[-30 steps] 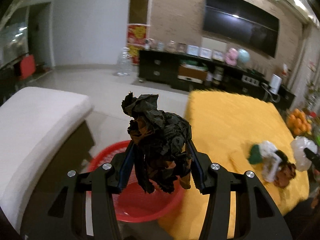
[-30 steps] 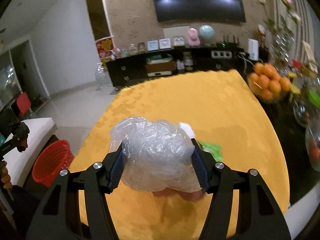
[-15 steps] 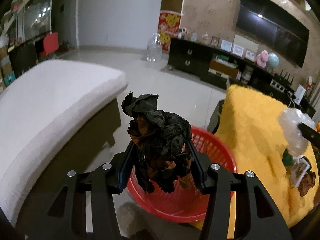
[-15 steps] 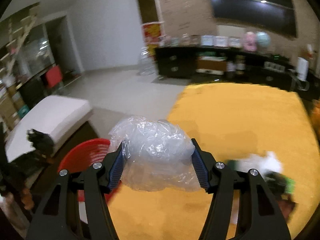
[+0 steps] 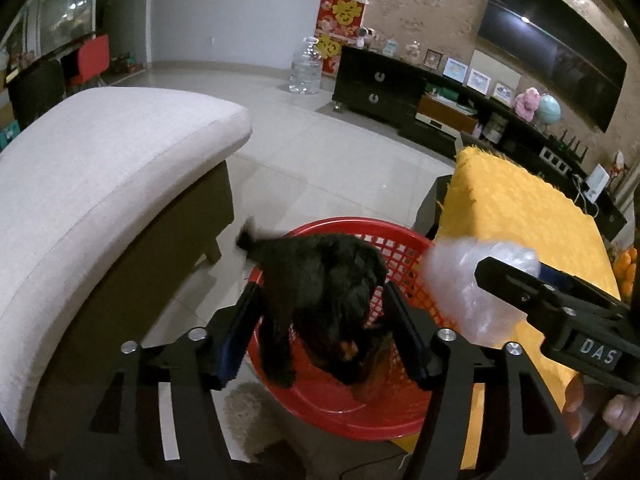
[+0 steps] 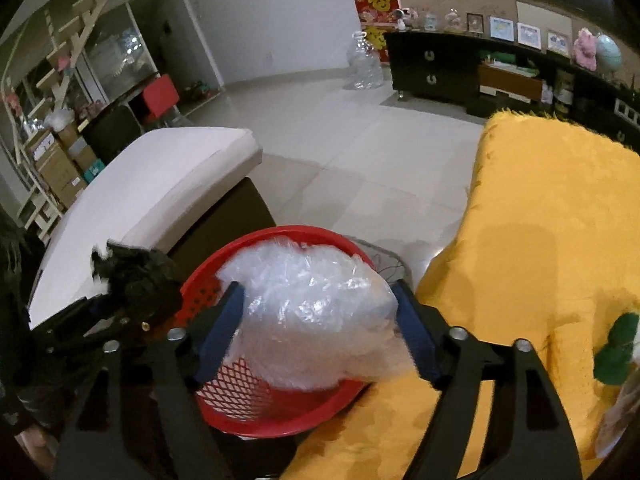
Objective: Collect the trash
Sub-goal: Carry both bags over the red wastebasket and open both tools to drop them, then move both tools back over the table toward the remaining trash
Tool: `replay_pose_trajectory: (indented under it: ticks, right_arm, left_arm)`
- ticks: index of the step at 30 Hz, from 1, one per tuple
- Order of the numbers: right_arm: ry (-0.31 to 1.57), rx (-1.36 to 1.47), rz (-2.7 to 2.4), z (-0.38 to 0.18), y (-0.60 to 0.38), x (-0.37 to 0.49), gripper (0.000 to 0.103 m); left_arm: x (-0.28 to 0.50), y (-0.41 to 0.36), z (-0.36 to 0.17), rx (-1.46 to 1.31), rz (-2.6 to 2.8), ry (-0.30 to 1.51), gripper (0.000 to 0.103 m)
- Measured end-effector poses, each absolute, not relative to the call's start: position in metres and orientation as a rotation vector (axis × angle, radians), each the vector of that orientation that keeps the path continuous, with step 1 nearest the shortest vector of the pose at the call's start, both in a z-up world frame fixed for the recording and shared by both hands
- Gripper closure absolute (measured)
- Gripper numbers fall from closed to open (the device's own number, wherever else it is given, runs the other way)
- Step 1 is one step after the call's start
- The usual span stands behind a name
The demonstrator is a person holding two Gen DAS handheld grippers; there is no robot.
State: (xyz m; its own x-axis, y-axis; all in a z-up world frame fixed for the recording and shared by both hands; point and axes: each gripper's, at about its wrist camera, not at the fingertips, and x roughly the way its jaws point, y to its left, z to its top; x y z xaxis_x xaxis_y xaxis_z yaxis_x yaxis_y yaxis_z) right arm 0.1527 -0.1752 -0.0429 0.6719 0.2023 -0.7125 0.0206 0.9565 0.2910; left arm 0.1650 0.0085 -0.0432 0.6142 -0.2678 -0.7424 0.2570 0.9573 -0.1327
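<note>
Both grippers have swung over from the table side since a second ago, and the red basket [image 5: 404, 268] now sits right under them instead of off to the left.

Left gripper [image 5: 320, 322]: the black crumpled wad [image 5: 320, 280] looks motion-blurred and low between the fingers, which seem spread wider than the wad, so I read it as let go and dropping, though I can't tell for sure. It hangs straight above the basket's near half.

Right gripper [image 6: 316, 320] is clenched on the clear plastic bag [image 6: 308, 308], a puffy, crinkly, shiny ball squashed between the blue pads [image 6: 218, 330]. It's also over the basket, toward the right rim next to the yellow tablecloth [image 6: 540, 208].

So the key relation is straight down: the basket is below both, with no sideways reach needed. It's rigid red plastic lattice, round and wide-mouthed. The bag is light and may drift or cling on release; the wad looks like stiff crumpled paper or foil.
</note>
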Motion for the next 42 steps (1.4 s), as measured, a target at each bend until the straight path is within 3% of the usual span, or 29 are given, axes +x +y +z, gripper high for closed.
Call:
replay_pose_trajectory:
  ticks: [5,11,33,37,42]
  right_arm:
    - [0.821,0.315,0.091,-0.04,-0.182,0.146,0.024]
    - [0.779,0.29,0.064,-0.031,-0.19,0.127,0.023]
    - [0.648,0.088,-0.326,-0.013,-0.294,-0.028,0.022]
    - [0.615,0.118,-0.437,-0.02,-0.328,-0.066,0.007]
    - [0.619,0.189,-0.544,-0.038,-0.366,-0.099,0.007]
  left_arm:
    - [0.163,0.011,-0.042,-0.03,-0.303,0.848,0.03]
    - [0.16,0.009,-0.037,-0.043,-0.305,0.813,0.026]
    - [0.139,-0.021,-0.033,0.025,-0.356,0.749,0.024]
    - [0.131,-0.033,-0.035,0.052,-0.378,0.745,0.024]
    - [0.123,-0.049,-0.038,0.09,-0.404,0.747,0.024]
